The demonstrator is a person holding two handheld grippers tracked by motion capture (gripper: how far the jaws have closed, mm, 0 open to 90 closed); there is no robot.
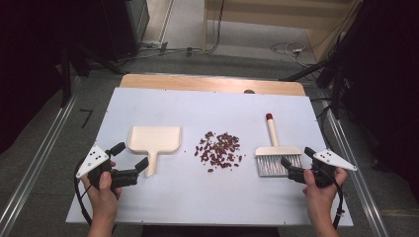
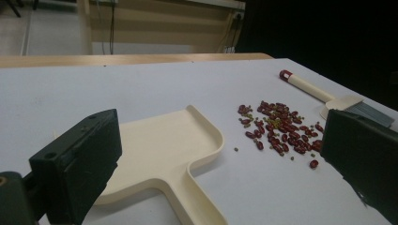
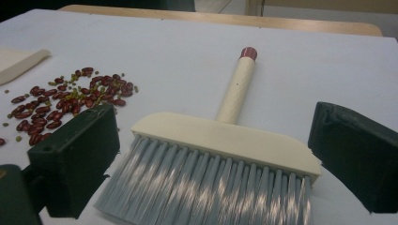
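Note:
A cream dustpan (image 1: 154,139) lies flat on the white board, its handle (image 1: 151,165) towards me. My left gripper (image 1: 131,155) is open beside that handle; in the left gripper view the pan (image 2: 164,150) lies between and beyond the wide jaws (image 2: 219,136). A pile of red beans (image 1: 220,149) sits mid-board. To its right lies a cream brush (image 1: 277,150) with grey bristles (image 1: 274,167) and a red-tipped handle. My right gripper (image 1: 297,156) is open at the bristles' right end; the brush head (image 3: 225,138) spans the gap between its jaws (image 3: 211,140), untouched.
The white board (image 1: 197,197) covers a wooden table whose far edge (image 1: 212,83) shows behind it. Bare board lies in front of the beans and behind them. Metal rails (image 1: 34,168) run along both sides on the floor; cables (image 1: 286,48) lie beyond the table.

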